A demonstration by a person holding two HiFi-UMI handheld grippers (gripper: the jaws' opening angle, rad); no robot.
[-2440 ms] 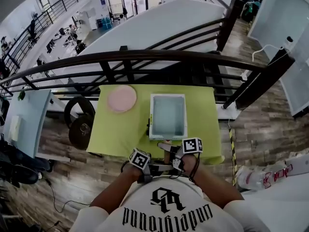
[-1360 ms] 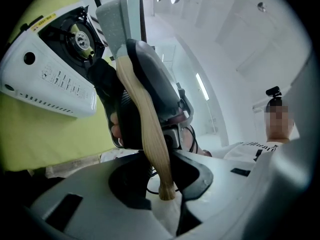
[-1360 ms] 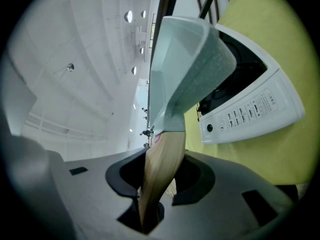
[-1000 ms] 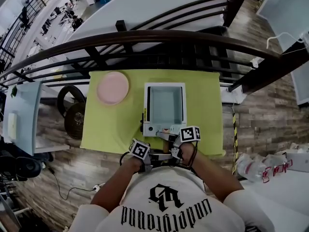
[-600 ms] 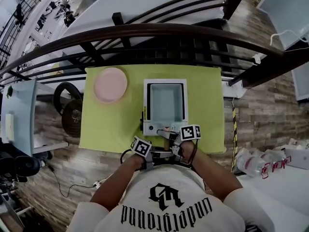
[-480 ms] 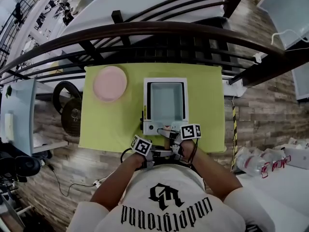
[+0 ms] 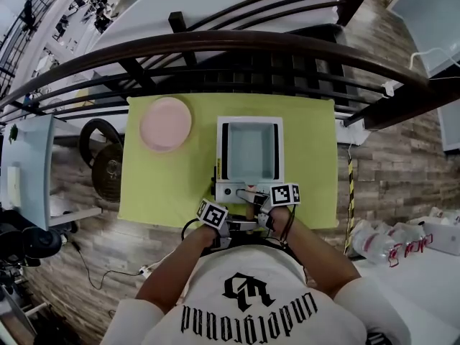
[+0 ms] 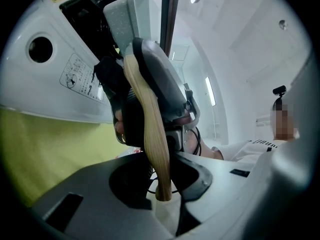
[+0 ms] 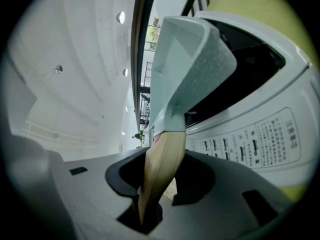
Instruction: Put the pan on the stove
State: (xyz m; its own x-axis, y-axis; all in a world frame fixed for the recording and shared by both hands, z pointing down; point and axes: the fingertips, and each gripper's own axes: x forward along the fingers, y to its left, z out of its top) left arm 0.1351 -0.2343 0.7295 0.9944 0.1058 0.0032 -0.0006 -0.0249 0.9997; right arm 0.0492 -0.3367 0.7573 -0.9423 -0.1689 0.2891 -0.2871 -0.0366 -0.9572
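Head view: pink plate [image 7: 166, 123] left of stove [image 7: 223, 191].

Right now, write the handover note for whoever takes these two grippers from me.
Left gripper: shut on the pan's wooden handle.
Right gripper: shut on the same handle, nearer the pan.
Pan: over the stove on the green table; pink plate off to the left.
Done: pan is in place above the stove; I cannot tell if it rests flat.
Left: settle it, open both grippers, pull back.
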